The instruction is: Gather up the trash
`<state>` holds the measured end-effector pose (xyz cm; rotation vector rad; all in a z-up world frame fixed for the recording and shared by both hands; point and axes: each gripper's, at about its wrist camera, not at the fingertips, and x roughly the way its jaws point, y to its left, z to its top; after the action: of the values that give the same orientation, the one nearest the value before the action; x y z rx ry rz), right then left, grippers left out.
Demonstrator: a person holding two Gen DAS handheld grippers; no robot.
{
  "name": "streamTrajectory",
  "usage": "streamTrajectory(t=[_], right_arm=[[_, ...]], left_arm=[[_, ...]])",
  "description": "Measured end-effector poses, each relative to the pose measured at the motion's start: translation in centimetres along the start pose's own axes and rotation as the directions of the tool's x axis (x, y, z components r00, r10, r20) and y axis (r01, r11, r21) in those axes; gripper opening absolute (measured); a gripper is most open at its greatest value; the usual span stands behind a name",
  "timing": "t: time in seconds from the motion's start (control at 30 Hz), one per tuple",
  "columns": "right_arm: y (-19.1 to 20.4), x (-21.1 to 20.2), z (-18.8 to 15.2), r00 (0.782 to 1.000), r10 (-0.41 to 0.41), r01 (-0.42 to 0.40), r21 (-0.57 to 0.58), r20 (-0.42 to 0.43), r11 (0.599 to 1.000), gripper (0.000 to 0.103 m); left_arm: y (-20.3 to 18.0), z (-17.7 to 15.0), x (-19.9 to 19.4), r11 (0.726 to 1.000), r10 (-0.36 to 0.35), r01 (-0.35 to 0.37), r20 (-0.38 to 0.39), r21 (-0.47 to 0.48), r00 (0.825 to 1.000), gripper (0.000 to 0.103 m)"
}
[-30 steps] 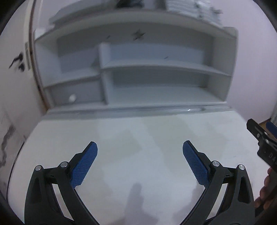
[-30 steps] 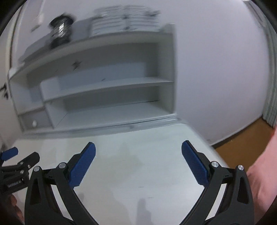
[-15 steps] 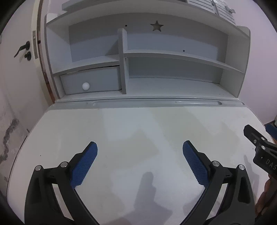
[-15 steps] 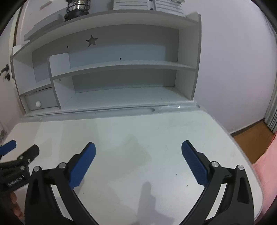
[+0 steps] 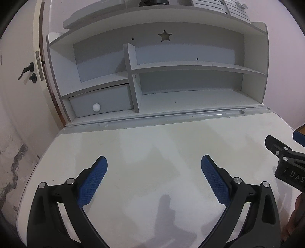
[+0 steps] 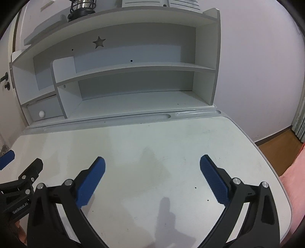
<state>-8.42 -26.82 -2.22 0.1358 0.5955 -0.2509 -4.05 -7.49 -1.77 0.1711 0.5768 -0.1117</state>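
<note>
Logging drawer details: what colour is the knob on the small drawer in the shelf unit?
White: a round knob on the grey drawer. The left wrist view shows it best.

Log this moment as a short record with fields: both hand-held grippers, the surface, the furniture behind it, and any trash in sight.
left hand-held gripper: open, holding nothing, over the desk
right hand-held gripper: open, holding nothing, over the desk
desk top: white, only a few dark specks
shelf unit: at the back of the desk, star cutout in its back panel
drawer: lower left, shut, with a white round knob
lantern: on top of the shelf unit
trash: none visible in either view
</note>
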Motion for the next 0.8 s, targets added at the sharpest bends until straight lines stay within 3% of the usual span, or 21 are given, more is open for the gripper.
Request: streamTrajectory(t=[0.8], right_arm=[[-0.2,0.72,0.02,0.999,0.004,-0.003,0.026,-0.04,1.0,0.096]], left_arm=[[0.49,0.02,0.86,0.999,-0.047,0.047,-0.043,-0.017,0.998,0.096]])
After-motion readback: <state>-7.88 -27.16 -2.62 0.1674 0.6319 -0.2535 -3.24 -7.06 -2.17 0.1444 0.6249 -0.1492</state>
